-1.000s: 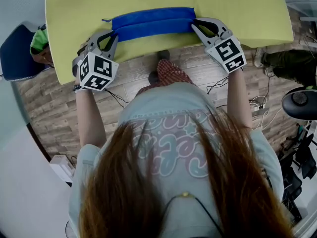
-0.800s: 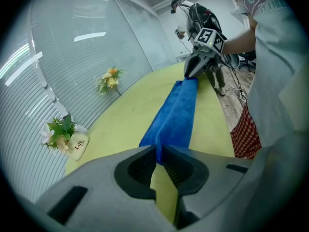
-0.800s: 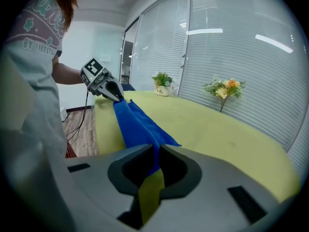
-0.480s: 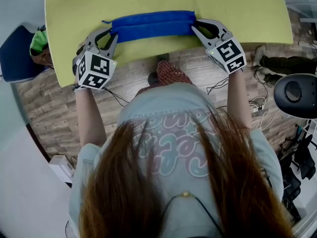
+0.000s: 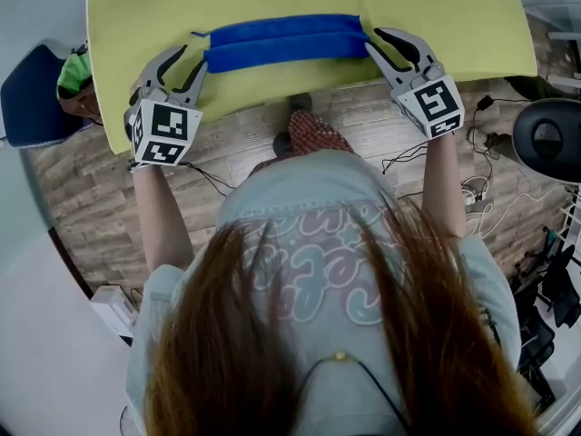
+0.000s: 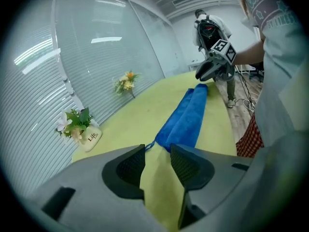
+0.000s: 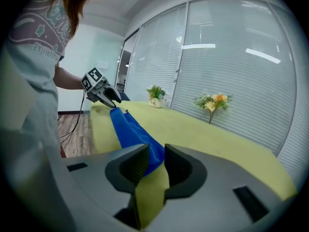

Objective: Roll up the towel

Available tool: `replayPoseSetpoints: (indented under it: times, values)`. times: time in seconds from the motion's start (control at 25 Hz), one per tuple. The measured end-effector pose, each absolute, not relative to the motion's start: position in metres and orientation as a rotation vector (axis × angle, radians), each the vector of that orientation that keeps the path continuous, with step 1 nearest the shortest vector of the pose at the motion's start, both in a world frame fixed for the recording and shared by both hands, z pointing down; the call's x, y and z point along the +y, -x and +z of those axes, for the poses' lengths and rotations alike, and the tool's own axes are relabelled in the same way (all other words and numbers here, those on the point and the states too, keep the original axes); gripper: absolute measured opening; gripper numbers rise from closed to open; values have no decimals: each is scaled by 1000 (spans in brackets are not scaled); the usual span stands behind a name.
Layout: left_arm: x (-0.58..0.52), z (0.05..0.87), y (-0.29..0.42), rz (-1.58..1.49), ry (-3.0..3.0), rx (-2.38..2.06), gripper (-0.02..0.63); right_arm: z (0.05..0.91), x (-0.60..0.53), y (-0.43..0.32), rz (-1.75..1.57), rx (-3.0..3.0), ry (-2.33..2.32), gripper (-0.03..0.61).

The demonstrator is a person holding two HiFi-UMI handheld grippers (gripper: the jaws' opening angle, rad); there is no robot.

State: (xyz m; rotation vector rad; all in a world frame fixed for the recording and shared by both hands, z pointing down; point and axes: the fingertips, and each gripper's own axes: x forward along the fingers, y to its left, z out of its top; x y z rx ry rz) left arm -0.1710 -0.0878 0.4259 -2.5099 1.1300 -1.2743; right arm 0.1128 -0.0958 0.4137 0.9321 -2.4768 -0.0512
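On the yellow-green table [image 5: 436, 12]: a blue towel [image 5: 281, 42] lies as a long, narrow band of two side-by-side folds, parallel to the table's near edge and close to it.
Towel ends: one end sits just ahead of each gripper; a small blue loop sticks out at the left end.
Left gripper [image 5: 193, 55]: over the table's near-left part, tips pointing at the towel's left end and just clear of it.
Left jaws: apart, having just been opening; in the left gripper view only bare table shows between the ribbed pads, and the towel [image 6: 186, 117] begins just beyond the tips.
Right gripper [image 5: 372, 39]: at the towel's right end, tips just beside it; whether they touch the cloth cannot be told.
Right jaws: apart by a narrower gap, having just been opening; in the right gripper view the towel [image 7: 133, 129] shows in the gap beyond the tips, and the pads do not press on it.
Person: stands at the table's near edge, one arm stretched to each gripper.
Far side of the table: a small pot plant [image 6: 77, 127] and a vase of flowers [image 6: 126, 82] stand by a wall of glass and blinds.
Floor [image 5: 363, 134]: wood planks with cables on them; a blue chair [image 5: 32, 98] sits left of the table.
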Motion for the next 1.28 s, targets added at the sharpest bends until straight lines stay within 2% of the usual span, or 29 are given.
replayPoseSetpoints:
  times: [0.28, 0.56, 0.72, 0.84, 0.92, 1.08, 1.28]
  values:
    - [-66, 428, 162, -1238, 2494, 1016, 135, 422, -76, -99, -114, -2460, -838, 95]
    - [-56, 453, 145, -1353, 2387, 853, 135, 450, -70, -89, -170, -2357, -758, 130]
    - [-62, 455, 143, -1365, 2331, 833, 135, 458, -73, -89, -179, -2326, -756, 130]
    - [-64, 455, 141, -1378, 2271, 815, 124, 458, -74, -91, -163, -2326, -778, 118]
    - [-64, 455, 140, -1381, 2272, 817, 99, 458, -75, -92, -177, -2313, -786, 78]
    - [-61, 456, 140, -1366, 2309, 836, 43, 456, -76, -90, -177, -2300, -765, 57]
    - [-64, 453, 141, -1334, 2384, 873, 40, 452, -78, -91, -135, -2307, -733, 48]
